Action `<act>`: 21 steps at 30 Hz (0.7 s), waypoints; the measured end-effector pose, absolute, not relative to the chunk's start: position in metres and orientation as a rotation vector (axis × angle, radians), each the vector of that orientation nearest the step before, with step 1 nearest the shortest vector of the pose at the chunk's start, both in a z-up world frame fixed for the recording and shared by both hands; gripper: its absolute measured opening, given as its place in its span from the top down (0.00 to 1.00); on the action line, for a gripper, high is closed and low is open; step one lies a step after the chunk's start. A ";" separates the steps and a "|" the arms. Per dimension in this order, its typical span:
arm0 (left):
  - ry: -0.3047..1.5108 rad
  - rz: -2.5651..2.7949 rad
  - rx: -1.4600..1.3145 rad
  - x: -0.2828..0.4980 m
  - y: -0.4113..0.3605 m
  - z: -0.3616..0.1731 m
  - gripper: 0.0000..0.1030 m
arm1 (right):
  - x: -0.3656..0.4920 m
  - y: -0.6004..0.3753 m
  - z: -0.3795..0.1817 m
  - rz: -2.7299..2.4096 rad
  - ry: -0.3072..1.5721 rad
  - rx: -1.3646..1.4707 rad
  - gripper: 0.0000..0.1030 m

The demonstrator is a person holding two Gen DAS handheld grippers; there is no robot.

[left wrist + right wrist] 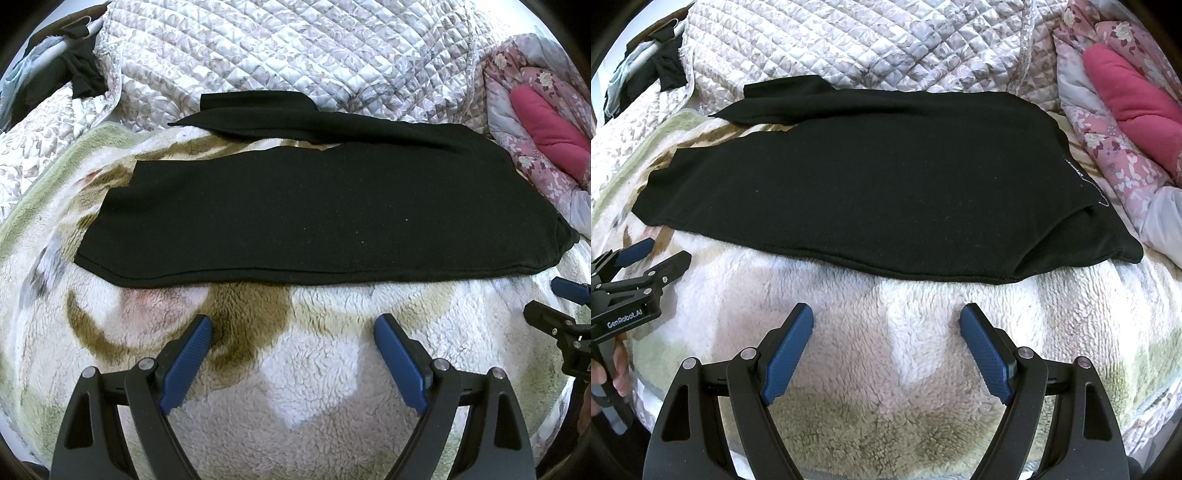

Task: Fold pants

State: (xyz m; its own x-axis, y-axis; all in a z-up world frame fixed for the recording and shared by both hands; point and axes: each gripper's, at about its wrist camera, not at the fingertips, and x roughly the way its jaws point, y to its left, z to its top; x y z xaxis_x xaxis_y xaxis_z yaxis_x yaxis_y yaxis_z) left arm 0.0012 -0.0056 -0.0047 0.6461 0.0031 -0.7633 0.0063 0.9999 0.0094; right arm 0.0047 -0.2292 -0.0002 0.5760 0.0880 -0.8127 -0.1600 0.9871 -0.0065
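Left wrist view. The left gripper (291, 325) hovers over a fleece blanket (303, 376) patterned in white, tan and pale green; its blue-padded fingers (186, 363) stand wide apart with nothing between them. The black pants (295, 214) lie flat on the blanket just beyond the fingertips, stretched left to right, the near hem running as a straight seam. One leg lies nearer; the other leg (258, 114) angles away at the far left, its end resting on a grey-white quilted coverlet (295, 48). At the far right lies a pink floral quilt (535, 162) with a plain magenta cushion (546, 129) on it. A heap of dark clothing (74, 70) sits at the far left. The right gripper (565, 310) enters at the right edge, near the pants' right end; whether its fingers are apart cannot be told from here. No writing is legible in this view.

Right wrist view. The right gripper (886, 317) hovers over the same blanket (886, 369), its fingers (788, 356) spread wide and holding nothing. The pants (868, 177) lie just beyond the fingertips. A thin white marking (1086, 181) shows near their right end, too small to read. The left gripper (655, 251) appears at the left edge, fingers apart, its black body printed "GenRobot.AI" (624, 320). The pink quilt (1108, 147) and cushion (1134, 99) lie at far right, the coverlet (868, 40) behind.
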 end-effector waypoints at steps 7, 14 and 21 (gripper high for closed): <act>0.868 -0.003 0.017 0.000 -0.008 -0.002 0.16 | 0.006 -0.236 0.005 0.141 0.949 -0.059 0.21; 0.872 -0.012 0.002 -0.001 -0.007 0.005 0.19 | 0.010 -0.251 0.010 0.109 0.947 -0.022 0.21; 0.863 -0.011 -0.017 0.003 -0.001 0.013 0.20 | 0.015 -0.272 0.011 0.067 0.955 0.030 0.21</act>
